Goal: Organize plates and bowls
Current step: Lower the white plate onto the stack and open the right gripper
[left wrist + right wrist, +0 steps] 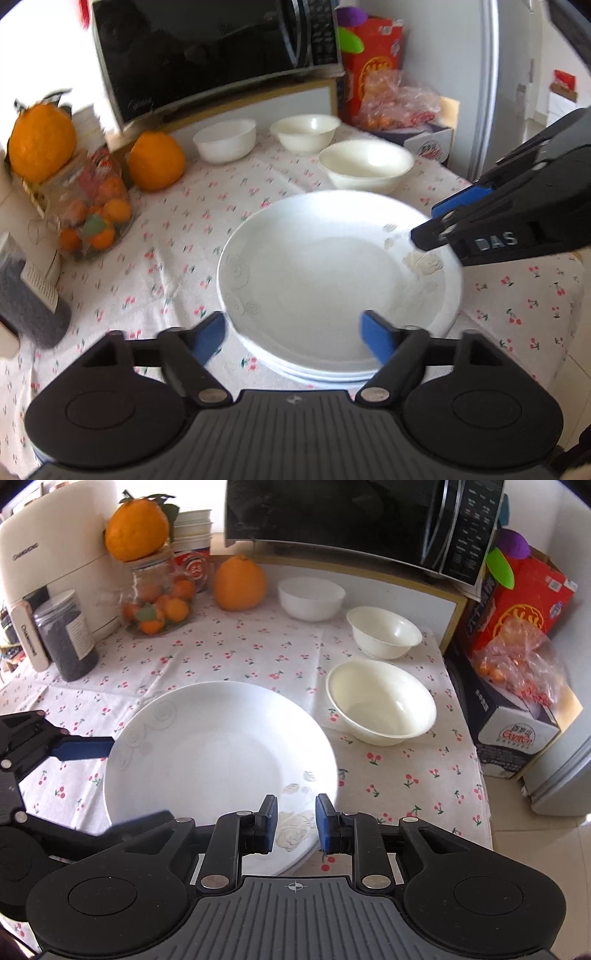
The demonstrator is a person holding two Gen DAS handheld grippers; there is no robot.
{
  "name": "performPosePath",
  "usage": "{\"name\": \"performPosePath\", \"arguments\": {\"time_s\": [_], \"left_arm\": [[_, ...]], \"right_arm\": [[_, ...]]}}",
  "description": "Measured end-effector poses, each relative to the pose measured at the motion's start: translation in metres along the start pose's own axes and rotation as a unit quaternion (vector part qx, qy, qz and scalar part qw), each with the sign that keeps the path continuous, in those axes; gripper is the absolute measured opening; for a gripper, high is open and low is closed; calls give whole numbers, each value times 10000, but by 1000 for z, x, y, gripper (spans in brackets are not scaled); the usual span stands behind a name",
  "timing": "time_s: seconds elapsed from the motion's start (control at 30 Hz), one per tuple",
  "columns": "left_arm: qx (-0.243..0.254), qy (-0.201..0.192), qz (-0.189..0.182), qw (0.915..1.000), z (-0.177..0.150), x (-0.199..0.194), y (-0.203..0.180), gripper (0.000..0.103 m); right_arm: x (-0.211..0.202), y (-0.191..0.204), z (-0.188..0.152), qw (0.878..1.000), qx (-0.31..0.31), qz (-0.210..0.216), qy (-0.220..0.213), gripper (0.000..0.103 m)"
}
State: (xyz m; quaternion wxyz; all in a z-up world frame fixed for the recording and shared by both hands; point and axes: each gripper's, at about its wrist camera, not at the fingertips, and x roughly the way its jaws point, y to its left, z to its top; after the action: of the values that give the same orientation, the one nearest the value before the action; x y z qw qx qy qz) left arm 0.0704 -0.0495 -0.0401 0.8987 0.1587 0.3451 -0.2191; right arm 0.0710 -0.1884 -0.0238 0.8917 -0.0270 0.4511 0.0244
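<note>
A stack of white plates (325,273) with a faint rose pattern lies on the cherry-print tablecloth; it also shows in the right wrist view (218,753). Three white bowls stand behind it: a large one (365,168) (382,701), a middle one (304,131) (384,631) and a far one (225,140) (312,598). My left gripper (295,338) is open wide at the plates' near rim. My right gripper (295,823) is partly open over the plates' right rim, not gripping; it shows from the side in the left view (432,225).
A microwave (362,524) sits on a shelf behind the bowls. Two large oranges (240,583) (135,526), a jar of small oranges (159,602), a dark jar (66,635) and a white appliance (48,561) stand left. Boxes and a bag of fruit (517,657) stand right.
</note>
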Motion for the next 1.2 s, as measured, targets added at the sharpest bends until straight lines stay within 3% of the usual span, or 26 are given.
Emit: {"name": "performPosePath", "arguments": {"time_s": [0.03,0.13,0.37,0.43,0.5,0.57,0.63,0.8,0.9,1.13,1.2], "left_arm": [[79,-67,19,9999,0,-2,-2,91],[286,-184,17,9994,2,-4,-8,98],[239,-172,-72,9995,3,-3,-4,99],[81,-228,-94,9997,5,-5,3,95],[-189,-301,-80,9993,7,-7,12,81],[-507,-358,-94,9980,10,-7,22,69],[-775,-381,-79,9962,11,-5,31,56],[-1064,-188,-161,9940,9,6,42,29],[-998,-143,-143,9948,7,7,39,29],[-760,-89,-47,9971,5,8,34,29],[-813,-103,-73,9966,6,7,35,35]], "right_arm": [[0,-2,0,10000,71,6,1,42],[0,-9,2,9996,272,66,25,57],[3,-26,5,9983,573,17,46,62],[5,-31,5,9977,679,41,36,62],[9,-37,4,9969,778,65,-3,61],[14,-43,3,9959,894,112,12,57],[20,-48,1,9944,1040,192,90,33],[24,-51,0,9922,1170,412,92,12],[19,-43,2,9947,971,353,-10,3],[20,-48,4,9941,1011,390,21,3],[20,-44,3,9950,929,356,22,4]]}}
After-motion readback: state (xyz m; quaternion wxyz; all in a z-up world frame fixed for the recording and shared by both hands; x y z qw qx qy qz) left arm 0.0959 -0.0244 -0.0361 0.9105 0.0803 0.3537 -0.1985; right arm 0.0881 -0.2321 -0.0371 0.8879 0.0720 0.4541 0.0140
